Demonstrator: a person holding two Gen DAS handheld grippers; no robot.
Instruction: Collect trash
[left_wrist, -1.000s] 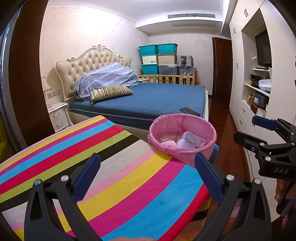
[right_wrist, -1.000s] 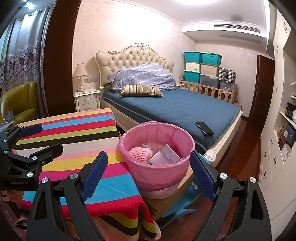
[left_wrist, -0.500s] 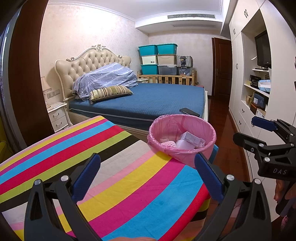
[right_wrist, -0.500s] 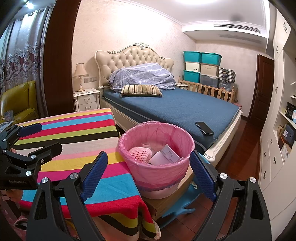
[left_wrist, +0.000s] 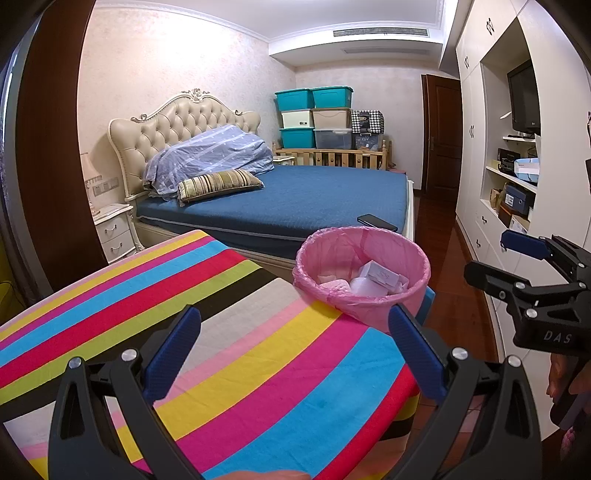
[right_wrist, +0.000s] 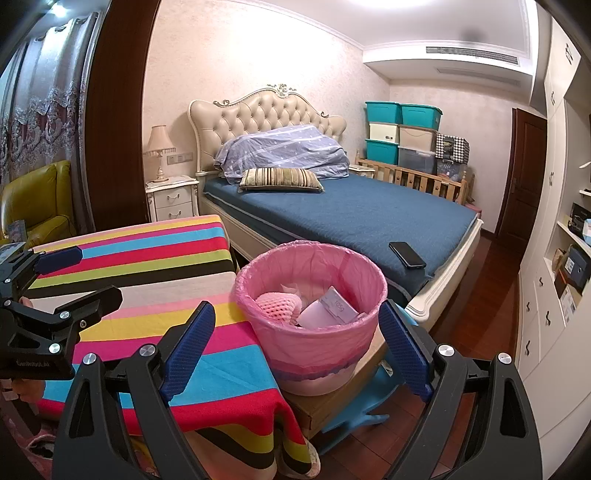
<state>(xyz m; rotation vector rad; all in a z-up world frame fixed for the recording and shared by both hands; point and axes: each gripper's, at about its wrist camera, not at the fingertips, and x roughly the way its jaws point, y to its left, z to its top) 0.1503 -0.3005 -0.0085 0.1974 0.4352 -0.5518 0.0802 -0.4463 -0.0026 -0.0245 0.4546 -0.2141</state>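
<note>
A bin with a pink liner (right_wrist: 317, 354) stands on a low wooden stool (right_wrist: 354, 384) at the right end of the table with the striped cloth (right_wrist: 147, 266). Inside lie a pink foam net (right_wrist: 275, 308) and white paper and card scraps (right_wrist: 332, 310). My right gripper (right_wrist: 297, 343) is open and empty, its blue fingers either side of the bin in the picture but nearer than it. My left gripper (left_wrist: 293, 347) hangs open and empty over the cloth (left_wrist: 221, 332), with the bin (left_wrist: 354, 310) ahead to its right. Each gripper shows in the other's view: right gripper (left_wrist: 495, 258), left gripper (right_wrist: 86, 277).
A blue bed (right_wrist: 351, 214) lies behind the table, with a dark phone (right_wrist: 406, 254) near its foot. A nightstand (right_wrist: 171, 203) and a yellow armchair (right_wrist: 37, 206) are at the left, white cabinets (left_wrist: 491, 184) at the right, wood floor (right_wrist: 491, 280) between.
</note>
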